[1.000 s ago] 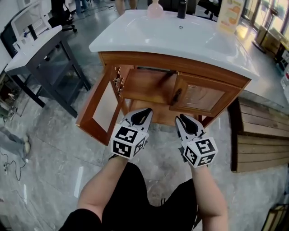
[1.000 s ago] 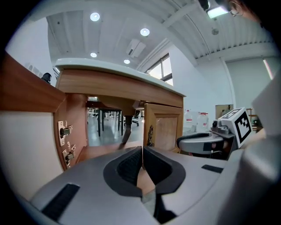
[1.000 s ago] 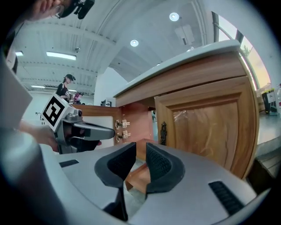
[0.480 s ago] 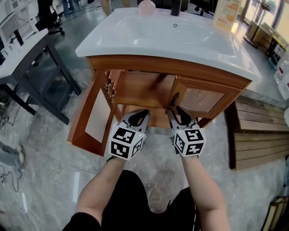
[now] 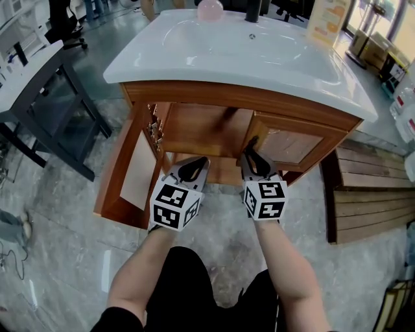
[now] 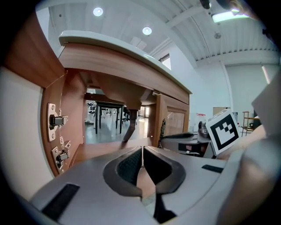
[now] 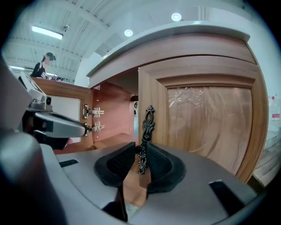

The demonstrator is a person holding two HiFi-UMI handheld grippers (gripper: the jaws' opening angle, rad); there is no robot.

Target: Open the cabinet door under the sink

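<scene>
The wooden cabinet under the white sink (image 5: 246,52) has its left door (image 5: 130,175) swung wide open, hinges (image 6: 57,121) showing. The right door (image 5: 288,146) stands nearly closed, with a dark ornate handle (image 7: 147,125) on its inner edge. My right gripper (image 5: 253,157) is at that handle (image 5: 251,142). Its jaws have just been closing, and in the right gripper view the pads of the right gripper (image 7: 140,151) press on the handle's lower knob. My left gripper (image 5: 194,162) hangs in front of the open compartment; the left gripper (image 6: 142,149) is shut and holds nothing.
A dark-framed table (image 5: 39,84) stands to the left. Wooden pallets (image 5: 369,194) lie on the floor to the right. A pink bottle (image 5: 210,9) and a dark bottle (image 5: 254,10) stand at the sink's far edge. A pipe (image 6: 129,127) drops inside the cabinet.
Both grippers have come closer to the cabinet. The right one has shifted left to the right door's handle and closed around it. The left one stays shut.
</scene>
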